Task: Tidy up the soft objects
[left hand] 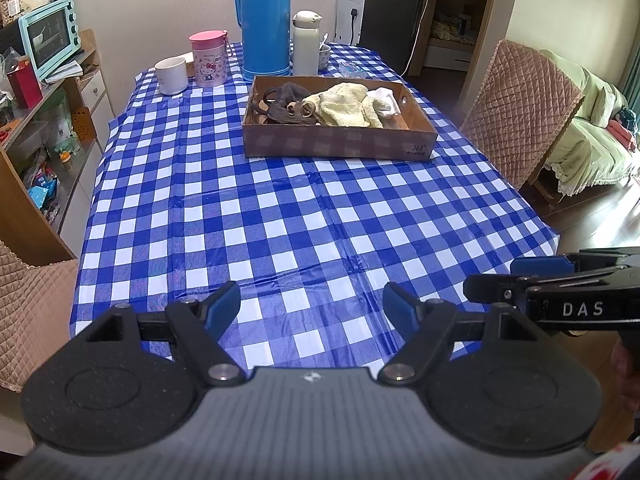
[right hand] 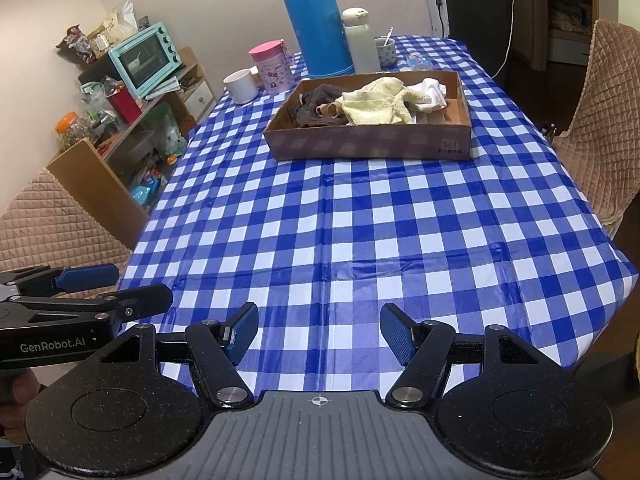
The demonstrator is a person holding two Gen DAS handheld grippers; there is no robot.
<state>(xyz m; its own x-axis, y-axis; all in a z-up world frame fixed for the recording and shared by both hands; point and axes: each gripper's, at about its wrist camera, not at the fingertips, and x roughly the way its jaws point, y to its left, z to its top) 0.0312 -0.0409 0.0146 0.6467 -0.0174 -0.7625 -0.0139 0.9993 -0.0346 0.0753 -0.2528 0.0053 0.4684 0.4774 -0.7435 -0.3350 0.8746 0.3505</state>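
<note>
Three soft things, a brown cloth [left hand: 286, 102], a yellow towel [left hand: 344, 106] and a white cloth [left hand: 384, 100], lie heaped inside the box [left hand: 336, 142], gathered as tidying would leave them. Well short of the box, over bare tabletop [left hand: 248, 216], the left tool [left hand: 312, 306] and right tool [right hand: 319, 330] hang released, grasping nothing.
</note>
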